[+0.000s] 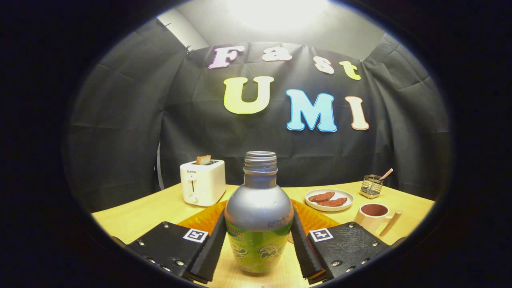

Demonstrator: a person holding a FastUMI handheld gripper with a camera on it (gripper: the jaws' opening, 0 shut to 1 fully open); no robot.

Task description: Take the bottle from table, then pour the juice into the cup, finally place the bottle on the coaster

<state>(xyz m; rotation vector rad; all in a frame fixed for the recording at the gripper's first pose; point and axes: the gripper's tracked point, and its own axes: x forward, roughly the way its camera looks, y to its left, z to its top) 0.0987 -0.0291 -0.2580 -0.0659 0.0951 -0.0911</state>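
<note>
The bottle (259,216) stands upright on the table (136,218), between the two fingers of the gripper (259,244). The fingers sit close against its sides at the label, but I cannot tell if both already press on it. The cap is off, so the neck is open. The body looks smooth and rounded, probably slippery, and how full it is cannot be seen. I think the wide lower part is the best place to hold, and it should stay upright until it reaches the cup.

The cup (374,216) stands to the right, a little farther, with a handle pointing right. Behind the bottle lies an orange coaster (204,218). Farther away are a toaster (202,182) at the left, a plate (329,199) and a small basket (371,186) at the right. Nothing stands between bottle and cup.
</note>
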